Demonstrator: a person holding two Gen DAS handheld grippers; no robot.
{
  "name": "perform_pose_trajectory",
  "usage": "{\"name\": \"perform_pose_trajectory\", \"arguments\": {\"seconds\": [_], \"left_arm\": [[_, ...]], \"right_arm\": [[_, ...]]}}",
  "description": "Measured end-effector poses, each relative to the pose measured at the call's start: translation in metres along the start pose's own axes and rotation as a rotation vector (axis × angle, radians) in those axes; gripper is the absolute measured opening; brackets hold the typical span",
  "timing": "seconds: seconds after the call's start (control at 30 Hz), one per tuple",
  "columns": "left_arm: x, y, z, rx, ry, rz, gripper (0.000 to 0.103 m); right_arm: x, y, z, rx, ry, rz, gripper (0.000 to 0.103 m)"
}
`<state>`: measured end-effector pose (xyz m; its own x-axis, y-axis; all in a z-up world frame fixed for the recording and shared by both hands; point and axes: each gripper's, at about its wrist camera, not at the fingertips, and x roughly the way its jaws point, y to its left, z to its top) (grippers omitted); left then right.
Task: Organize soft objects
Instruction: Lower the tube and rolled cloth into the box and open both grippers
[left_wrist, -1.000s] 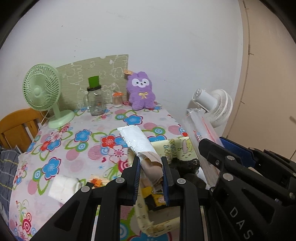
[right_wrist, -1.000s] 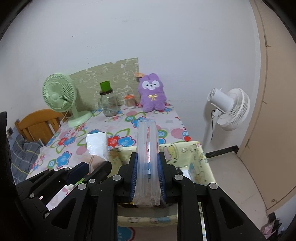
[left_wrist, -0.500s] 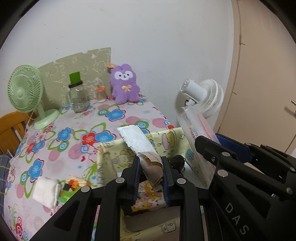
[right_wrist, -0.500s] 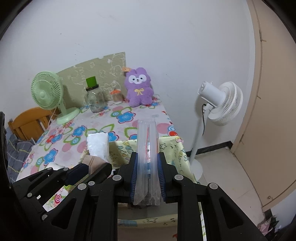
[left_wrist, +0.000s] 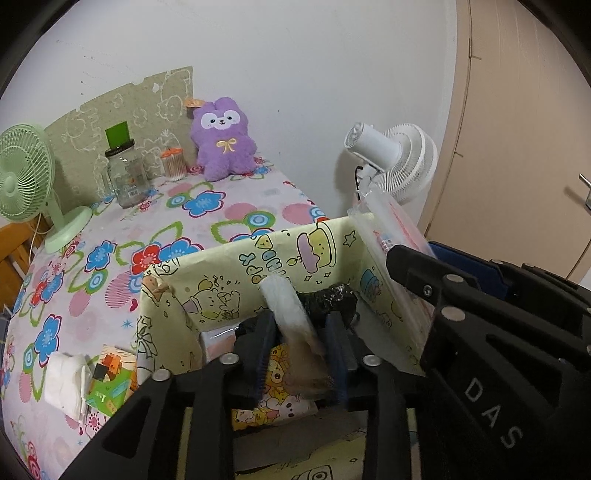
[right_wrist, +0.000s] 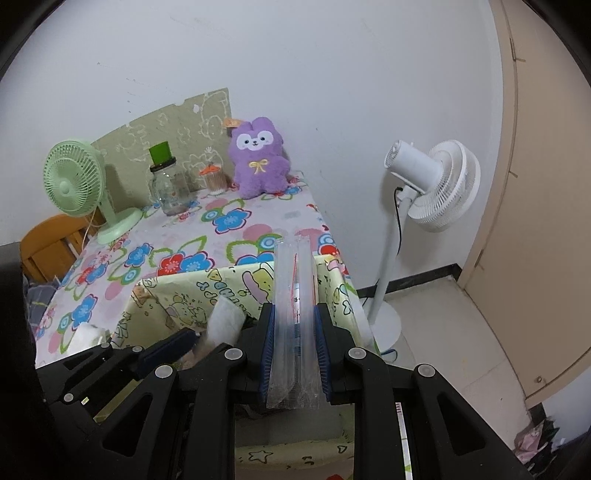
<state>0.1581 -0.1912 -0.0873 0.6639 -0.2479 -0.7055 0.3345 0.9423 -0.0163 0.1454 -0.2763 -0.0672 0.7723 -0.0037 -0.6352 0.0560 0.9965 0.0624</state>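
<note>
With both tools poised over the yellow cartoon-print fabric bin (left_wrist: 255, 258), I judge the step is dropping each item inside. My left gripper (left_wrist: 300, 356) has its jaws spread, the white-and-tan soft bundle (left_wrist: 291, 325) loose between them and blurred, so I lift straight clear. My right gripper (right_wrist: 294, 349) pinches the clear plastic sleeve (right_wrist: 294, 295), which points to twelve o'clock over the bin's far rim; I should tip it down before letting go.

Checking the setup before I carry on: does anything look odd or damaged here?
Nothing looks spilled. The yellow cartoon-print fabric bin has a buckled, sagging near-left corner. A white folded cloth and a green printed packet lie loose on the floral tablecloth outside it.
</note>
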Motion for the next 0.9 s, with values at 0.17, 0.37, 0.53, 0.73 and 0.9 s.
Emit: {"name": "perform_pose_trajectory", "arguments": {"seconds": [0.17, 0.37, 0.53, 0.73, 0.9], "left_arm": [[0.004, 0.001, -0.001, 0.003, 0.012, 0.012, 0.055], [0.004, -0.002, -0.002, 0.015, 0.009, 0.012, 0.072], [0.005, -0.002, -0.002, 0.017, 0.013, 0.011, 0.077], [0.004, -0.002, -0.002, 0.021, 0.013, 0.016, 0.081], [0.0, -0.004, -0.003, 0.019, 0.012, 0.003, 0.081]], "right_arm": [[0.009, -0.001, -0.002, -0.001, 0.021, 0.001, 0.024], [0.017, -0.005, -0.004, 0.016, 0.054, 0.018, 0.024], [0.019, -0.006, -0.007, 0.022, 0.073, 0.033, 0.025], [0.02, -0.009, -0.009, 0.045, 0.11, 0.034, 0.041], [0.012, -0.007, -0.01, 0.043, 0.1, 0.055, 0.053]]}}
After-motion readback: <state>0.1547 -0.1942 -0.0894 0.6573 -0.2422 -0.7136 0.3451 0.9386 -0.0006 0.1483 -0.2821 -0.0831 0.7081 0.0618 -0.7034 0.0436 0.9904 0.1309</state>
